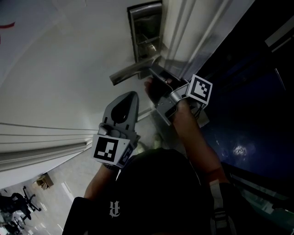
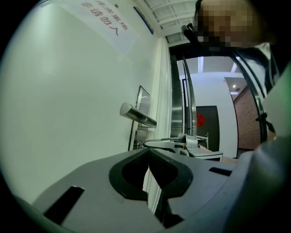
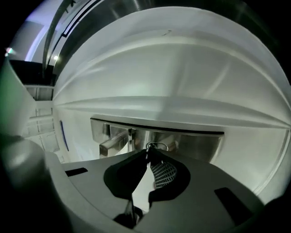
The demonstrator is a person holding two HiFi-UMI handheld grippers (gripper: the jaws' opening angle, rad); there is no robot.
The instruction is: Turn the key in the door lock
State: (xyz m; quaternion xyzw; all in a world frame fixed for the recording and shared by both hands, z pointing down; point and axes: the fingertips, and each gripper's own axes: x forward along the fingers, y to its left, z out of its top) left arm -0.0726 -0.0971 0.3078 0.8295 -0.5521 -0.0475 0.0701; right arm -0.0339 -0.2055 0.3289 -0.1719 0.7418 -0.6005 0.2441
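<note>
While your right tongs [image 3: 147, 156] were pinched shut on the key [image 3: 158, 146] in the lock plate [image 3: 200, 144], a clean turn would require rolling about the key's own axis, without prying; your left tongs [image 2: 148, 157] hung closed and empty nearby.

From my end, the lower left of the head view shows a pale, glossy floor [image 1: 69, 183] with a couple of dark office chairs [image 1: 16, 204] and a small brown box [image 1: 44, 181] near them. The right side of that frame is a dark blue panel [image 1: 257, 114] with one bright glint [image 1: 239, 150] on it. The left gripper view looks down a bright white corridor at centre right. There's a dark door [image 2: 208, 134] with a red ornament [image 2: 201, 120] on it, a brick-coloured wall [image 2: 248, 118] at far right, and a pale ceiling [image 2: 161, 9] up top.
</note>
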